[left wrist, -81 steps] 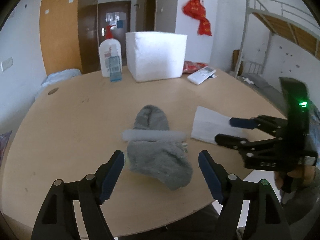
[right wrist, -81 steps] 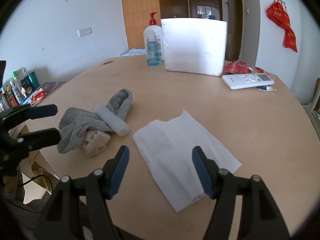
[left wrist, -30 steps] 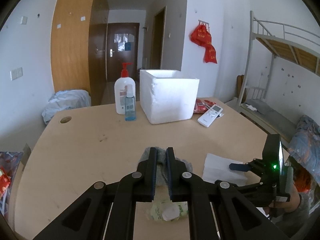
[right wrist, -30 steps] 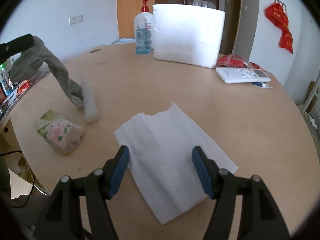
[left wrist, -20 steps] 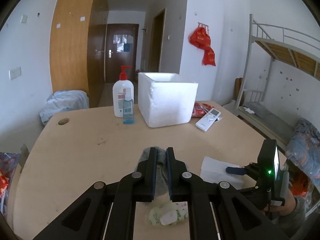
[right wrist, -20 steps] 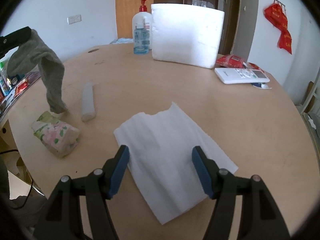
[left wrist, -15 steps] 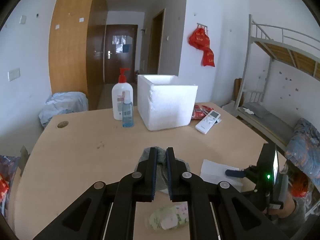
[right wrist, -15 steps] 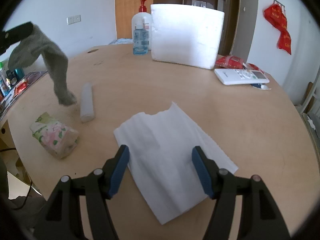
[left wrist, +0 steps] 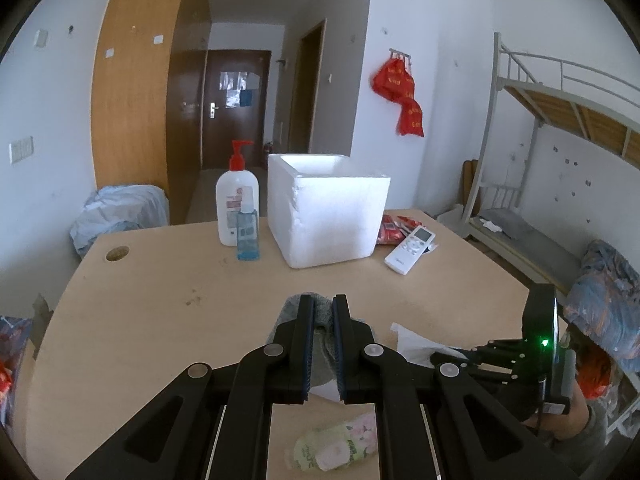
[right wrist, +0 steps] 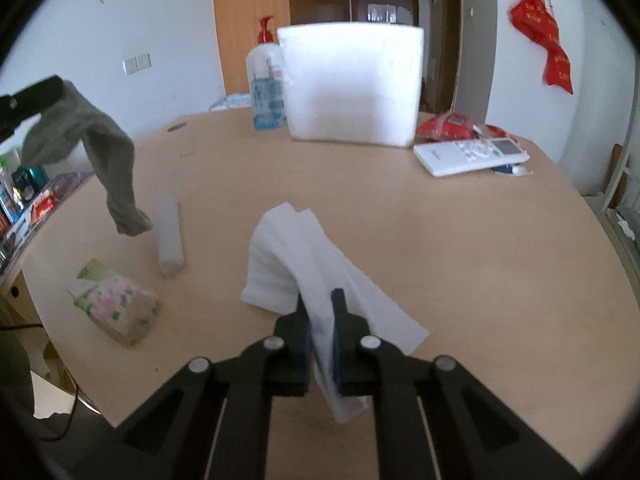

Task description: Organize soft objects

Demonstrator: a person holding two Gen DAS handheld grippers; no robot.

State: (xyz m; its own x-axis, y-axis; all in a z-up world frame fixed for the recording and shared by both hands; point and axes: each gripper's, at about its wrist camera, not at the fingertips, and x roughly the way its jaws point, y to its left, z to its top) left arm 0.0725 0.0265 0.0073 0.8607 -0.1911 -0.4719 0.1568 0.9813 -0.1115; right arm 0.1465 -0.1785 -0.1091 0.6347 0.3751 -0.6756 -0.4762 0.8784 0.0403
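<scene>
My left gripper (left wrist: pixel 321 312) is shut on a grey sock (left wrist: pixel 320 318) and holds it in the air; the sock hangs down at the left of the right wrist view (right wrist: pixel 108 148). My right gripper (right wrist: pixel 322 312) is shut on a white paper towel (right wrist: pixel 296 256), whose far part lies bunched on the table. A floral tissue pack (right wrist: pixel 116 304) lies at the table's near left, also in the left wrist view (left wrist: pixel 336 444). A white foam stick (right wrist: pixel 169 232) lies beside it. An open white foam box (left wrist: pixel 326 208) stands at the back.
A pump bottle (left wrist: pixel 234 208) and a small blue bottle (left wrist: pixel 247 228) stand left of the box. A white remote (right wrist: pixel 472 154) and red packets (right wrist: pixel 448 124) lie to its right. The round wooden table (right wrist: pixel 500 248) edge curves near me. A bunk bed (left wrist: pixel 560 152) stands at right.
My right gripper has shut on the paper towel and bunched it up from flat. My left gripper has kept lifting the sock higher off the table.
</scene>
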